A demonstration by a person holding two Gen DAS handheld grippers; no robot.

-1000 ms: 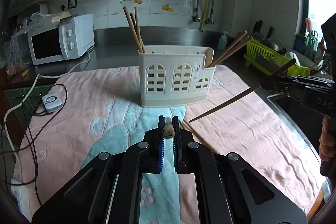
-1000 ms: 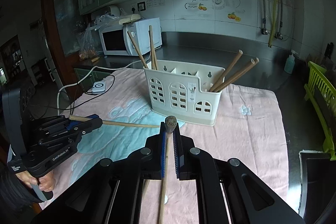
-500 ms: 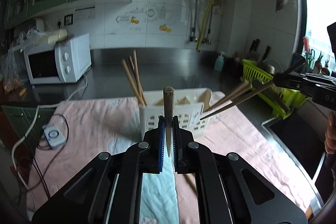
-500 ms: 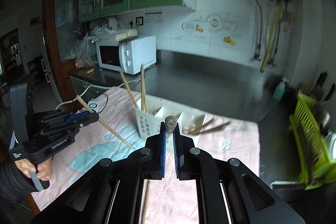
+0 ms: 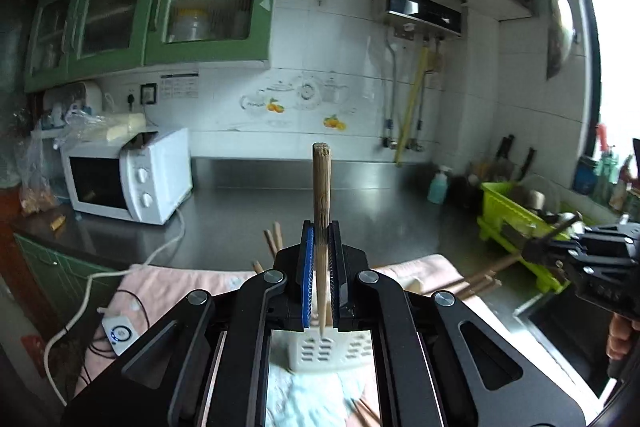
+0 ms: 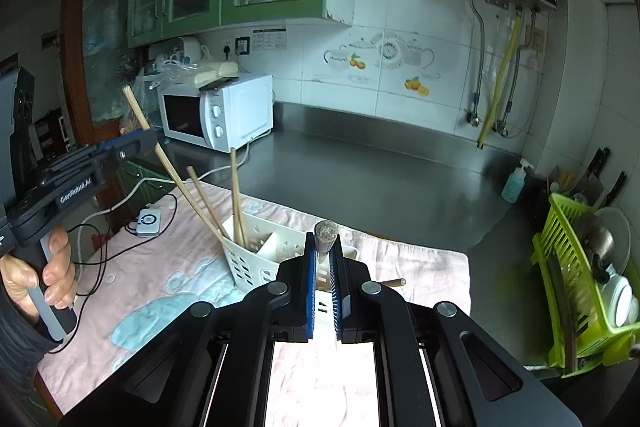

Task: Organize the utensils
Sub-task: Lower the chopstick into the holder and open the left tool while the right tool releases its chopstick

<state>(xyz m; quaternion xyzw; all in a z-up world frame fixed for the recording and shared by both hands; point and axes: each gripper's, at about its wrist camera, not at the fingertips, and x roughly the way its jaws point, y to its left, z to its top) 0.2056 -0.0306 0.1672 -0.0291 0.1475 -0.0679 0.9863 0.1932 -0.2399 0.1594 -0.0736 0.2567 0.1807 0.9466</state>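
Both the left gripper [image 5: 320,263] and right gripper [image 6: 323,267] clenched tapered wooden chopsticks [image 5: 321,211], best lowered tip-first, vertically, into the slotted white plastic caddy [image 6: 256,259].

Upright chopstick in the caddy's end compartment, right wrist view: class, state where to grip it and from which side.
Grip the upright chopstick on its bare upper shaft, above the caddy rim, probably from the picture's right: its lower end is sunk in the compartment, and a leaning chopstick crowds its left.
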